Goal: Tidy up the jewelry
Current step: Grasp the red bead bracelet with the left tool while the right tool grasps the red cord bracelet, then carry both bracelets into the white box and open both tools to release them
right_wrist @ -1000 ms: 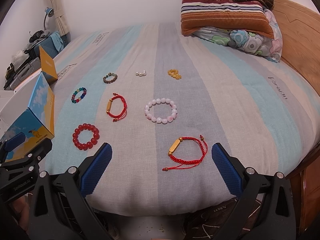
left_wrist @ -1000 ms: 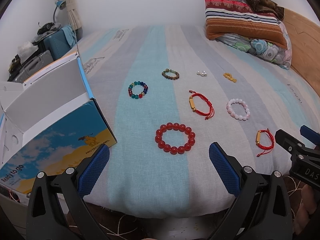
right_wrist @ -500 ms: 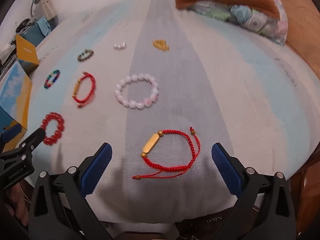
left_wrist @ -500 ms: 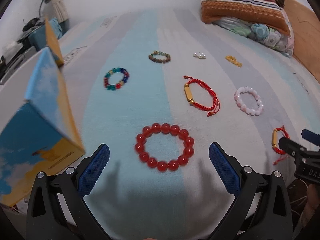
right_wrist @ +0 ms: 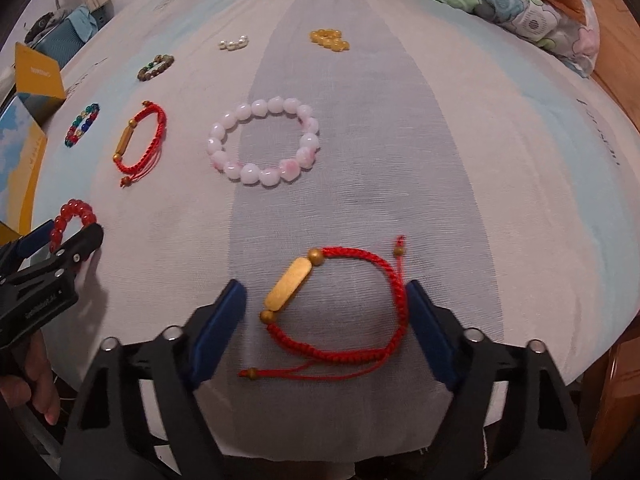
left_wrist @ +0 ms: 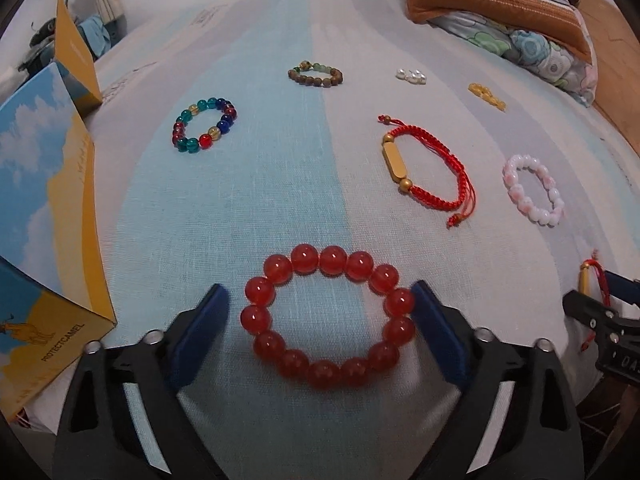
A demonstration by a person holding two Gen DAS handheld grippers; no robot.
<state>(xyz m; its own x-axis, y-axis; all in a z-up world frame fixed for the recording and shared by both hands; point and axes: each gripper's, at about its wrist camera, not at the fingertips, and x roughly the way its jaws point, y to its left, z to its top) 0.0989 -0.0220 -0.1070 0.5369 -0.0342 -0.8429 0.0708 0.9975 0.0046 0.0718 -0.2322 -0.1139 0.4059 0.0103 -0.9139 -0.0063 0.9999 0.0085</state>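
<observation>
Striped bed (right_wrist: 460, 152), spread with bracelets: red beads (left_wrist: 326, 314), two red cords (right_wrist: 340, 308) (left_wrist: 428, 164), pink beads (right_wrist: 264, 142), mixed colours (left_wrist: 204, 126), brown beads (left_wrist: 316, 74). Also pearls (left_wrist: 410, 76), yellow beads (right_wrist: 330, 39), pillows (left_wrist: 500, 8), box (left_wrist: 44, 216) at left edge.

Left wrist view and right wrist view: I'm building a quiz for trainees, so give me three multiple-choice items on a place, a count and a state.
1. What lies between the left gripper's fingers?
A. red bead bracelet
B. pearls
C. box

2. How many red cord bracelets lie on the bed?
A. one
B. two
C. four

3. The right gripper is
A. open
B. shut on a bracelet
C. out of view

Answers:
1 A, the red bead bracelet sits between the blue fingers.
2 B, one far left, one by the right gripper.
3 A, its fingers stand wide apart.
</observation>
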